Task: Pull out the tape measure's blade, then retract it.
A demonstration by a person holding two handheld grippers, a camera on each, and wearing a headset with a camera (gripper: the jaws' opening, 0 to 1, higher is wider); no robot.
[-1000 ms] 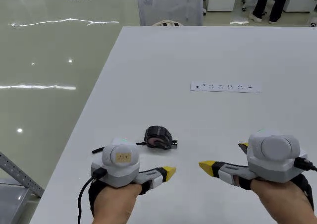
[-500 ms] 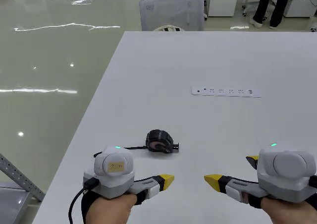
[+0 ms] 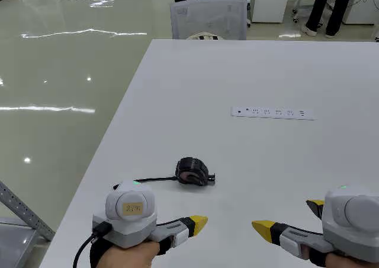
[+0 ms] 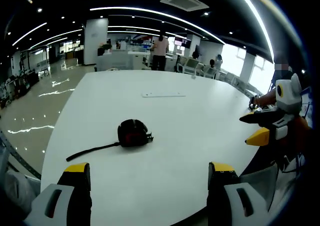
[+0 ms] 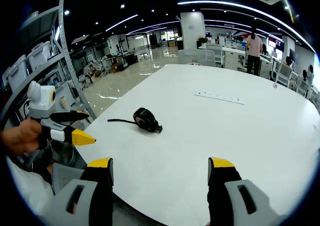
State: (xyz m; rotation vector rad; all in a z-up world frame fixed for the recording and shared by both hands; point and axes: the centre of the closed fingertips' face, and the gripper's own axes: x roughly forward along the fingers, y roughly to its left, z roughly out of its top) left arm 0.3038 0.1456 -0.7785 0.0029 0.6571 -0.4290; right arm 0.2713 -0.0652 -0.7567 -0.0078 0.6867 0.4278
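Note:
A black tape measure (image 3: 192,171) lies on the white table (image 3: 254,72), its thin black strap (image 3: 151,179) trailing left; no blade is out. My left gripper (image 3: 196,223) hovers near the table's front edge, short of the tape measure and apart from it, jaws open and empty. My right gripper (image 3: 288,217) hangs at the lower right, also open and empty. In the left gripper view the tape measure (image 4: 132,132) sits ahead between the open left gripper (image 4: 148,168) jaws, with the right gripper (image 4: 254,127) at the right. In the right gripper view the tape measure (image 5: 146,119) lies ahead of the right gripper (image 5: 160,162), and the left gripper (image 5: 84,128) is at the left.
A white power strip (image 3: 272,112) lies flat on the table farther back, to the right. A grey chair (image 3: 208,18) stands at the table's far edge. The table's left edge (image 3: 112,137) drops to a glossy floor. A person's legs (image 3: 325,4) stand far behind.
Both grippers have drawn back toward the near edge and sit lower in the head view. The head camera has tilted slightly. The tape measure has stayed in place.

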